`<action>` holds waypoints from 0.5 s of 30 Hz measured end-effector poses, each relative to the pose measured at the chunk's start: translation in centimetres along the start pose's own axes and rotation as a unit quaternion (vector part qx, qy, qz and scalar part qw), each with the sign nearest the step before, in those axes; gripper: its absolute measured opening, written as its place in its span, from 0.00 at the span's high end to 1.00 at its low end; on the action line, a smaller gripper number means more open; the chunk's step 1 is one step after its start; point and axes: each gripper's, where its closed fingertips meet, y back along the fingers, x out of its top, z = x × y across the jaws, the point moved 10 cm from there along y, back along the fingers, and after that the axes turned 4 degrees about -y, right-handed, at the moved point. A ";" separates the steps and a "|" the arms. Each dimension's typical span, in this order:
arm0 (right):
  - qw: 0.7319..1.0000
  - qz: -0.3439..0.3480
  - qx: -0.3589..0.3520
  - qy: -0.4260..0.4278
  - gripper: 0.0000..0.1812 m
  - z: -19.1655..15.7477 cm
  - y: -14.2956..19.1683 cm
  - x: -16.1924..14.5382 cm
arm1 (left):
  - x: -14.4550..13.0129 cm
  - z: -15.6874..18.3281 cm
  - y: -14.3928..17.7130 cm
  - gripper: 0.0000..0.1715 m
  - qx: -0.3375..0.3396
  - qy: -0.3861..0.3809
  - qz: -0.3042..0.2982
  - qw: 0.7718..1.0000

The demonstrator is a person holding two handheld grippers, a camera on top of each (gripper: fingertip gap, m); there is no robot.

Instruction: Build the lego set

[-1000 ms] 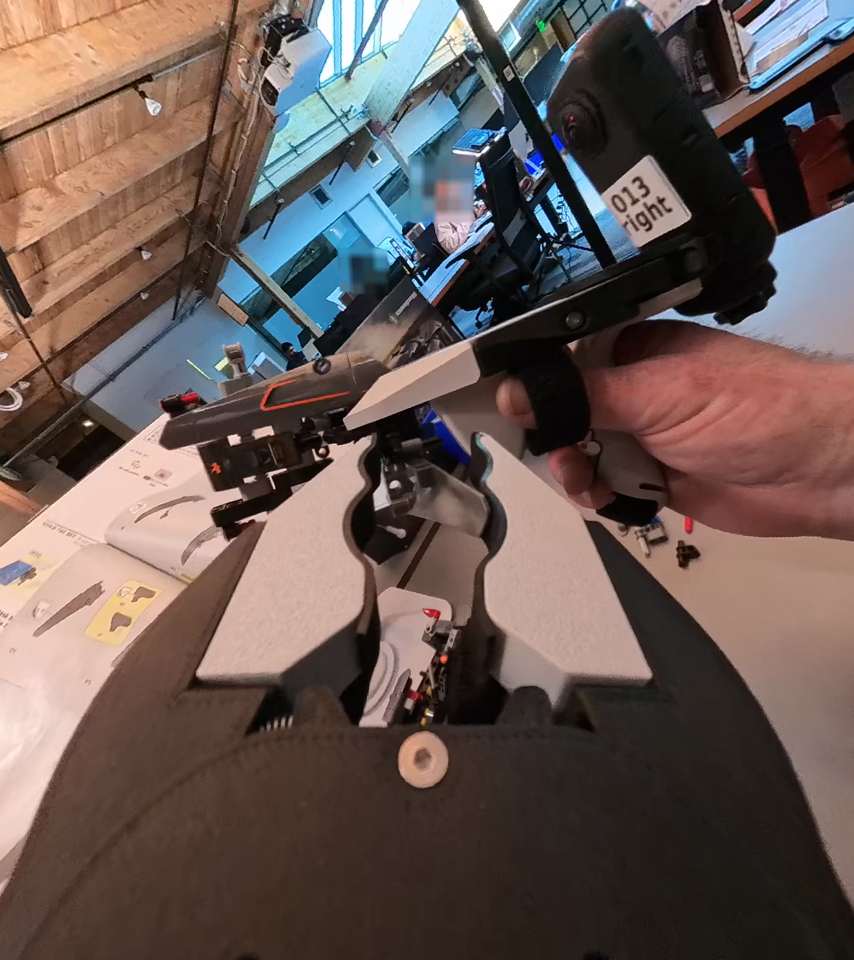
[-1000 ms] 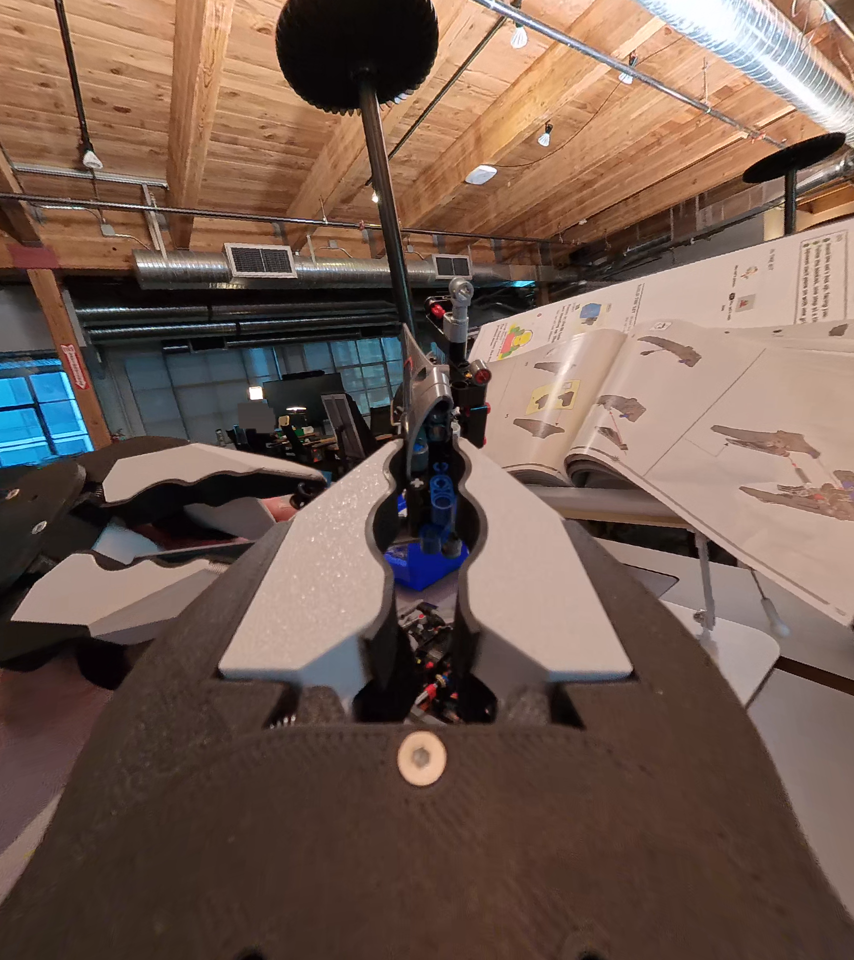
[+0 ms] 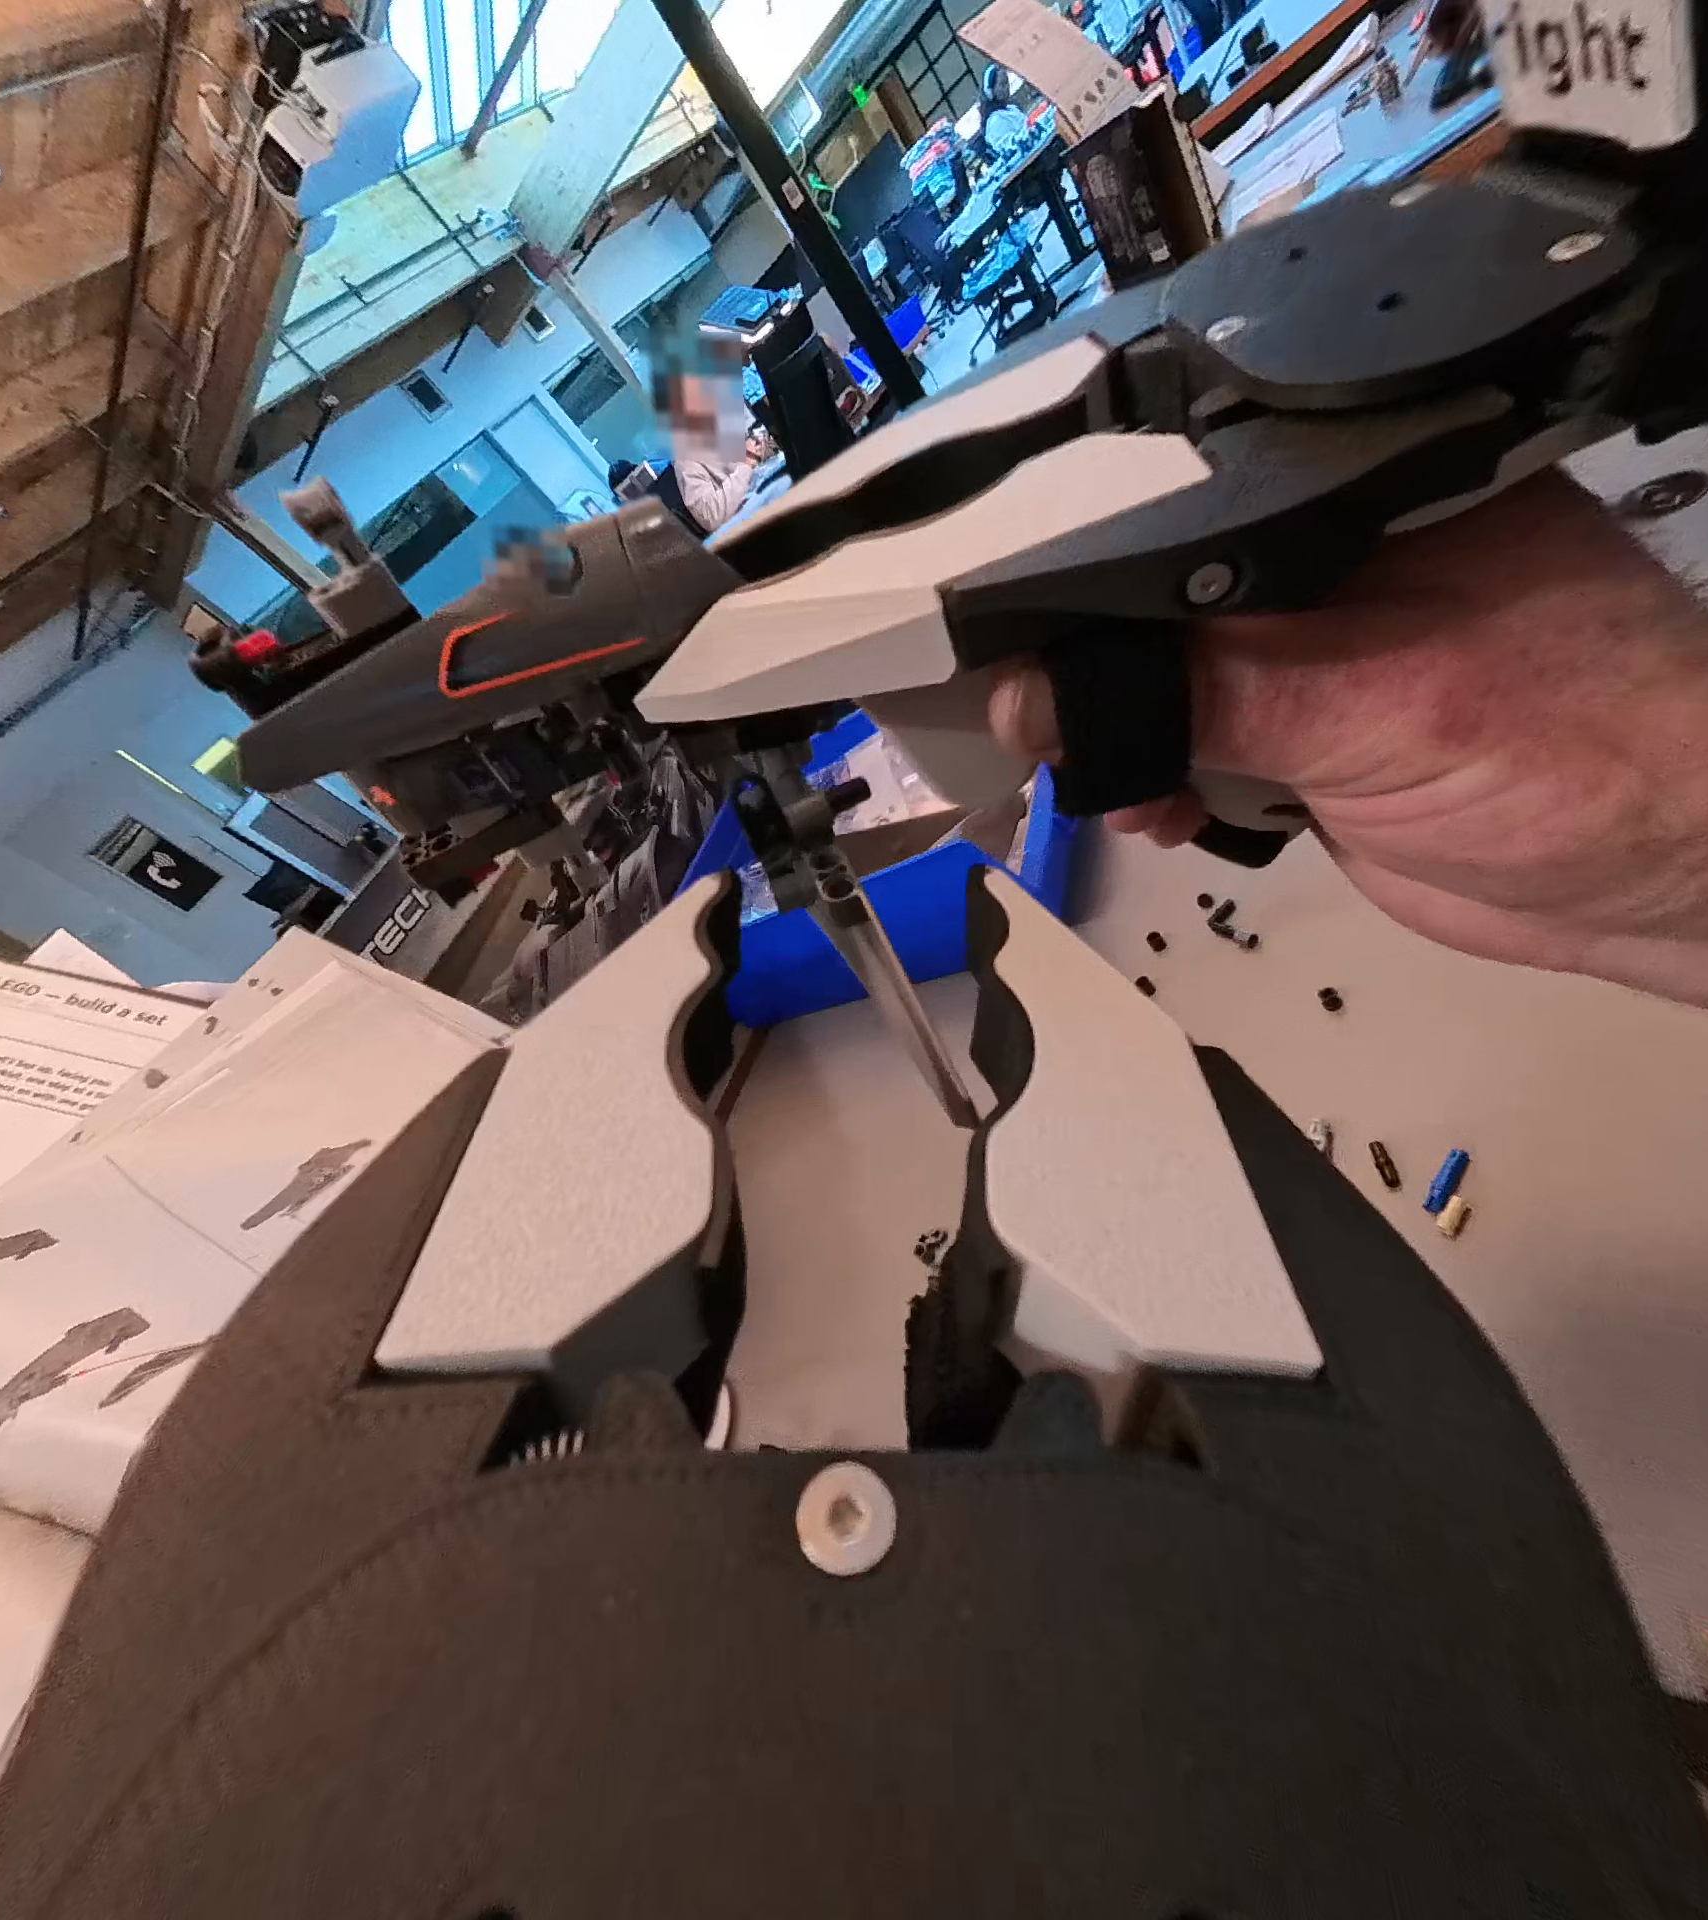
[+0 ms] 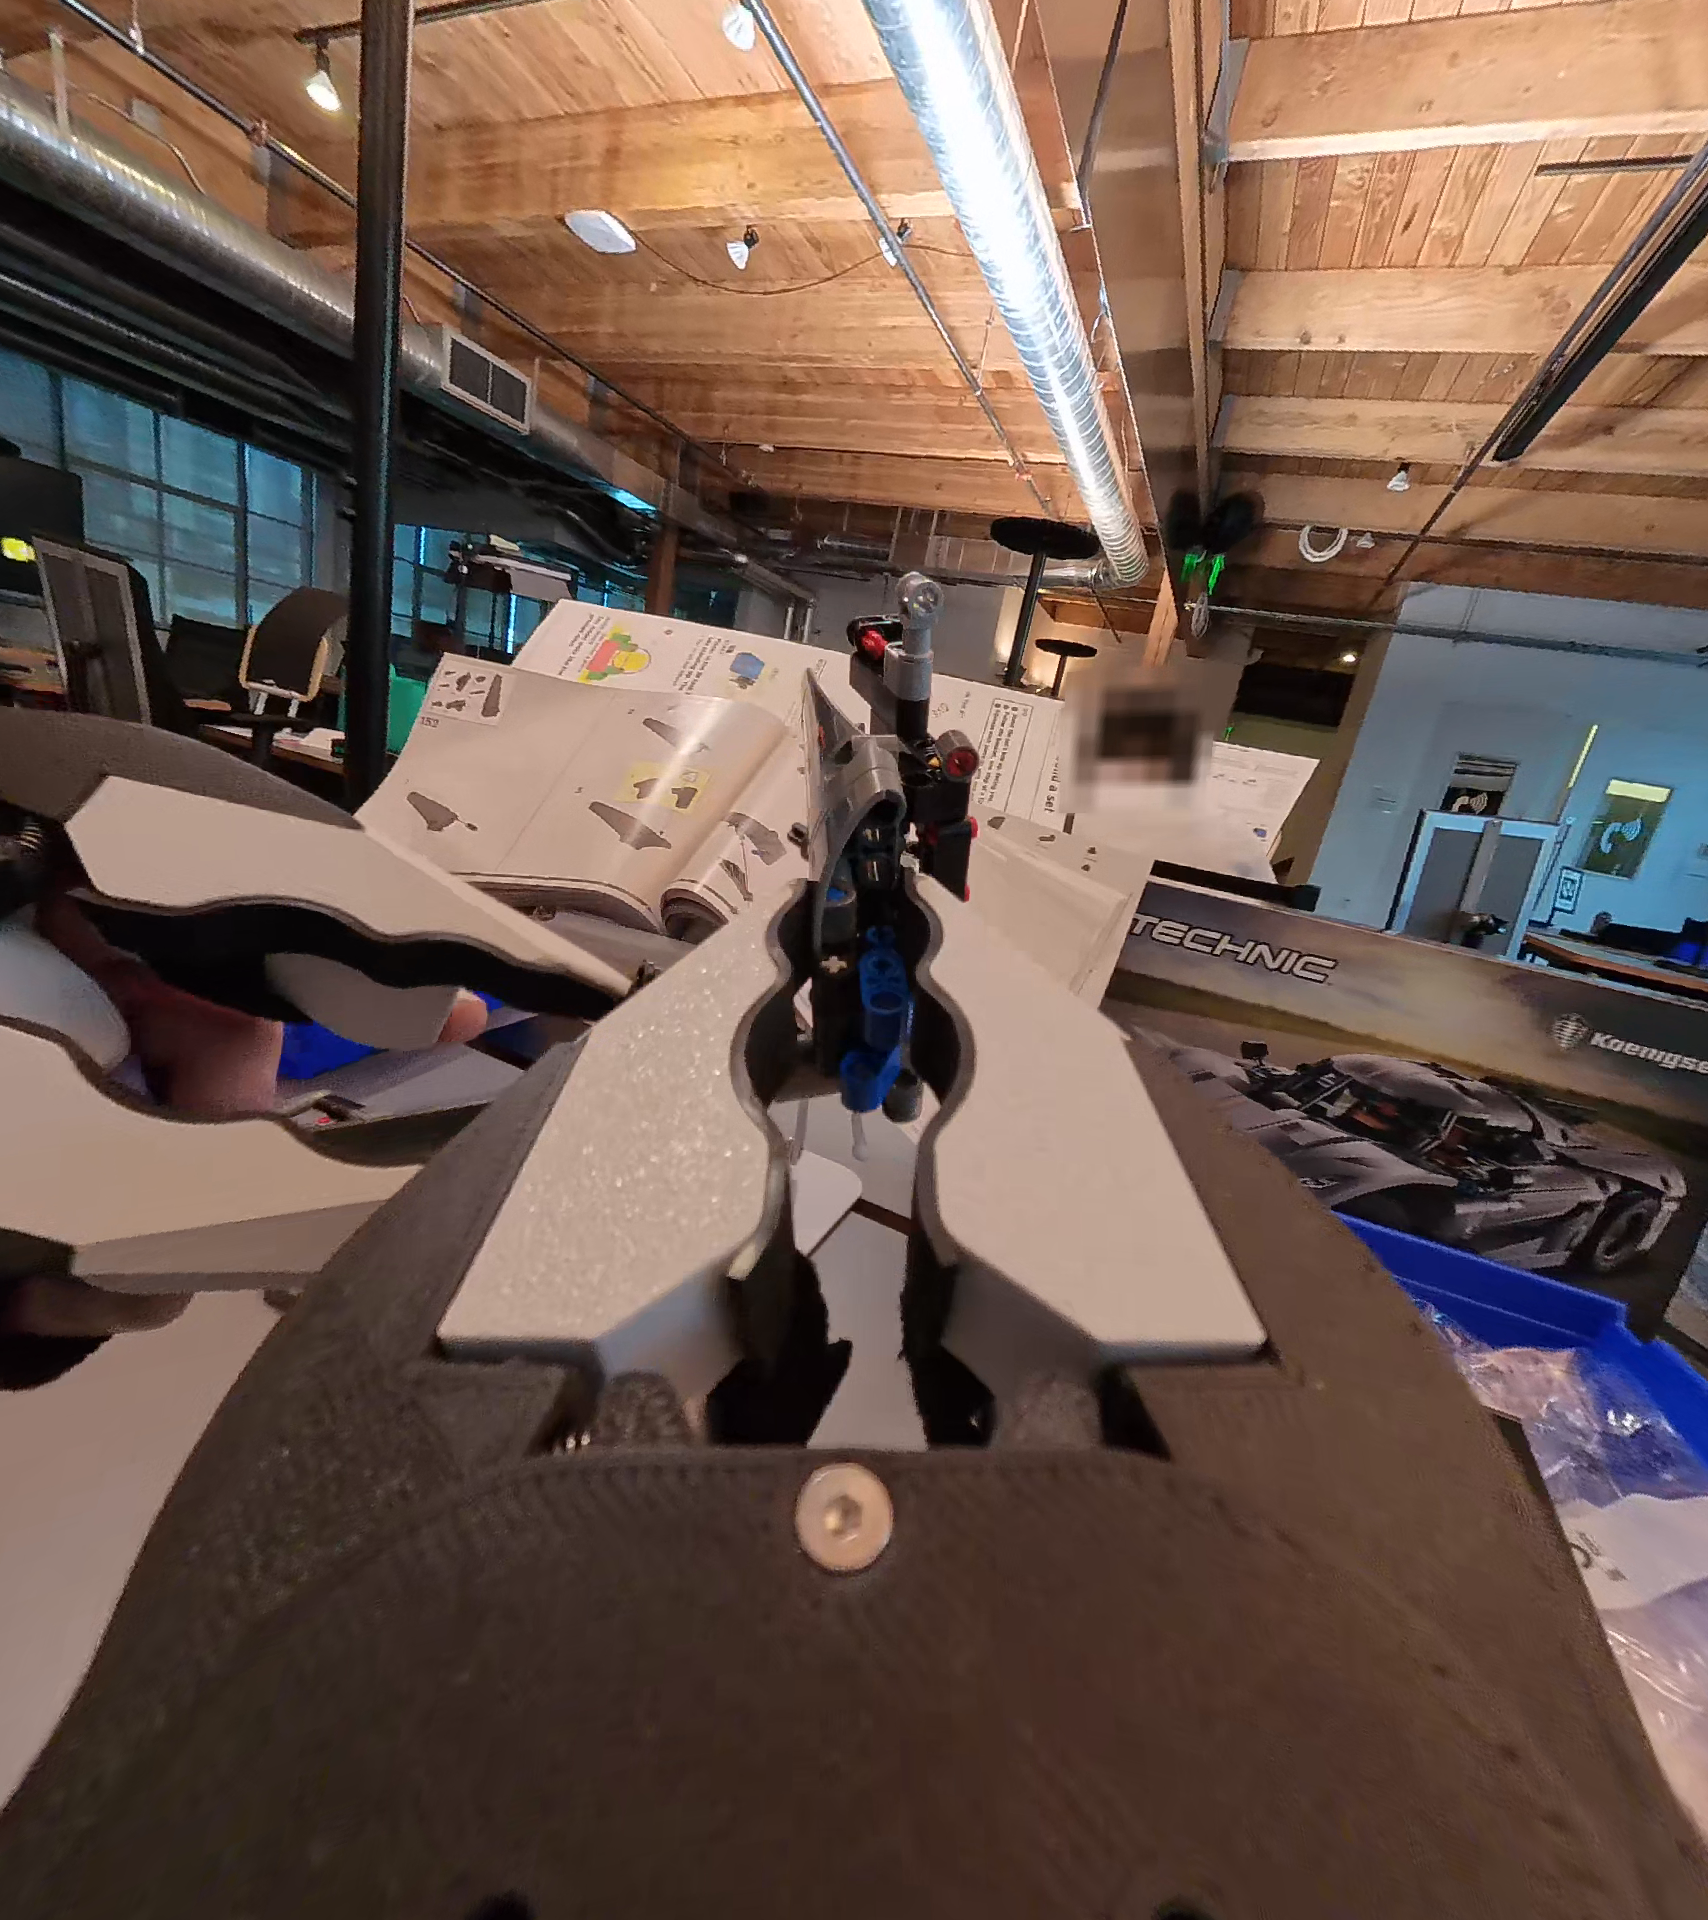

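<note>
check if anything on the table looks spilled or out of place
A handful of small lego pieces lies scattered loose on the white table right of the blue bin, with a few more nearer, outside any container. Nothing looks damaged. The right gripper holds the grey lego assembly in the air.

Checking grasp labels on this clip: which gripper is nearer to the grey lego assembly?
Right. The right gripper is shut on the grey lego assembly, holding it up; the left gripper is open, below and apart from it.

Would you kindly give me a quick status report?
Right gripper shut on lego assembly, held aloft. Left gripper open beneath it, empty. Nothing in the way.
</note>
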 end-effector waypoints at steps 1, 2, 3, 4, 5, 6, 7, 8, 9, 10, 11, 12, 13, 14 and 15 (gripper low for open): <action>1.000 0.001 -0.001 -0.001 0.93 0.1 0.2 0.1 | 0.0 0.1 -0.2 0.78 0.001 0.001 -0.005 1.000; 1.000 0.001 -0.003 -0.002 0.93 0.2 0.4 0.2 | 0.0 0.1 -0.3 0.81 0.002 0.000 -0.004 1.000; 1.000 0.000 -0.006 0.000 0.93 0.3 0.6 0.3 | 0.1 0.2 -0.3 0.85 0.000 -0.001 0.002 1.000; 1.000 0.000 -0.009 0.002 0.93 0.4 0.8 0.4 | 0.2 0.2 -0.3 0.88 0.000 -0.001 0.008 1.000; 1.000 0.001 -0.011 0.002 0.93 0.4 1.0 0.5 | 0.3 0.2 -0.2 0.91 0.003 -0.002 0.015 1.000; 1.000 0.003 -0.014 0.000 0.93 0.5 1.2 0.7 | 0.4 0.3 -0.3 0.93 0.003 -0.002 0.021 1.000; 1.000 0.004 -0.016 -0.001 0.93 0.5 1.4 0.8 | 0.5 0.2 -0.3 0.94 0.002 -0.002 0.024 1.000; 1.000 0.004 -0.019 0.001 0.93 0.5 1.5 0.9 | 0.5 0.2 -0.4 0.95 0.003 -0.002 0.026 1.000; 1.000 0.004 -0.023 0.004 0.93 0.5 1.7 1.0 | 0.5 0.1 -0.4 0.96 0.004 -0.004 0.030 1.000; 1.000 0.006 -0.024 0.005 0.93 0.5 1.9 1.1 | 0.6 0.1 -0.4 0.96 0.002 -0.006 0.034 0.999; 1.000 0.008 -0.025 0.003 0.93 0.5 2.0 1.2 | 0.6 0.0 -0.4 0.97 0.002 -0.007 0.040 0.999; 1.000 0.009 -0.026 0.002 0.93 0.5 2.2 1.4 | 0.7 -0.1 -0.4 0.97 0.000 -0.006 0.046 0.999; 1.000 0.009 -0.027 0.000 0.93 0.6 2.4 1.5 | 0.7 -0.2 -0.5 0.97 -0.004 -0.008 0.052 0.999; 1.000 0.011 -0.028 -0.002 0.93 0.5 2.5 1.7 | 0.8 -0.3 -0.5 0.97 -0.006 -0.014 0.057 0.998; 0.999 0.014 -0.028 -0.006 0.92 0.5 2.6 1.8 | 0.9 -0.3 -0.4 0.97 -0.007 -0.021 0.065 0.998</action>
